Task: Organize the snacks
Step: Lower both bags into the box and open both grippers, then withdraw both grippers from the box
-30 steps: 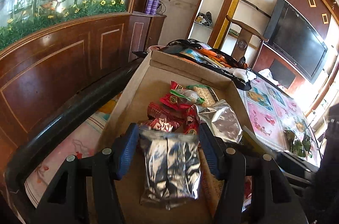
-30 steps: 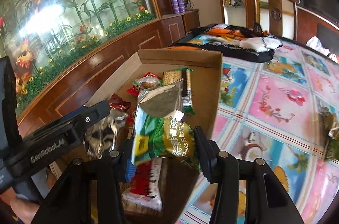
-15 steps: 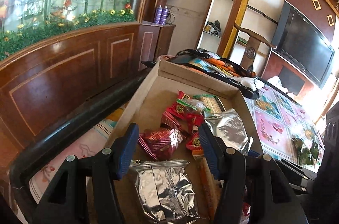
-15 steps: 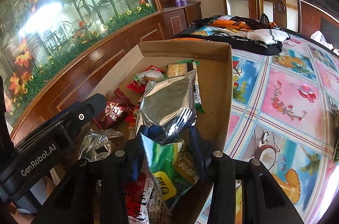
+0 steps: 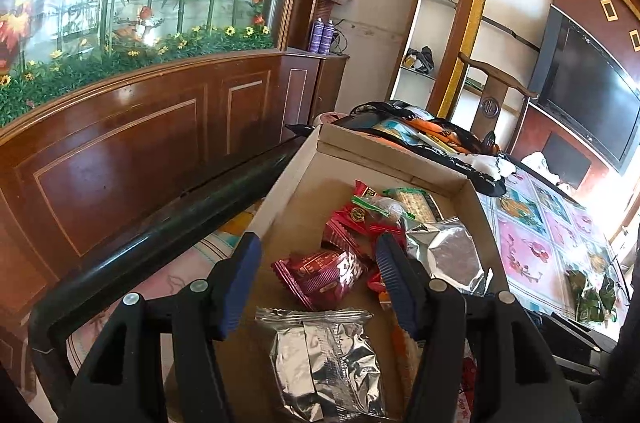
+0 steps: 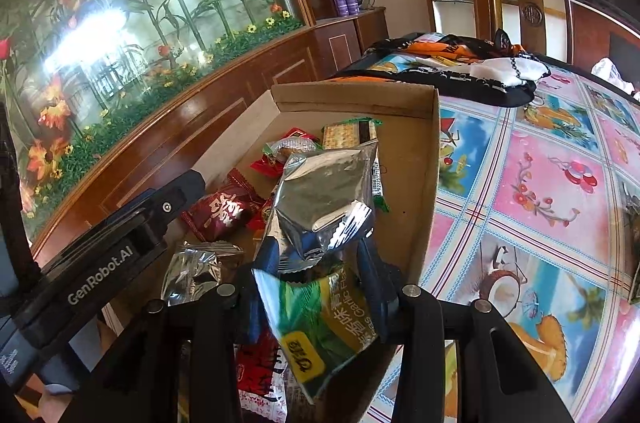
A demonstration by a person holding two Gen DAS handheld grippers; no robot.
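An open cardboard box (image 5: 384, 159) holds a pile of snack packets. My left gripper (image 5: 318, 247) hovers over the box's near end, its jaws opening with nothing between them. A small silver packet (image 5: 328, 363) lies on the box floor just below it, and a dark red packet (image 5: 324, 275) lies beyond. My right gripper (image 6: 316, 259) is shut on the top edge of a green pea-snack packet (image 6: 320, 315), which hangs upside down toward the camera. A large silver packet (image 6: 324, 191) lies in the box (image 6: 352, 95) right in front of those fingertips.
Red and green wrapped snacks and a cracker pack (image 6: 348, 135) fill the box's far end. A flowered tablecloth (image 6: 540, 183) spreads to the right, with dark clothing (image 6: 460, 71) behind the box. A dark wooden wall panel and black rail (image 5: 168, 235) run along the left.
The small silver packet left my left gripper's jaws and now lies on the box floor beneath them. The green packet swung from upright to hanging upside down in my right gripper.
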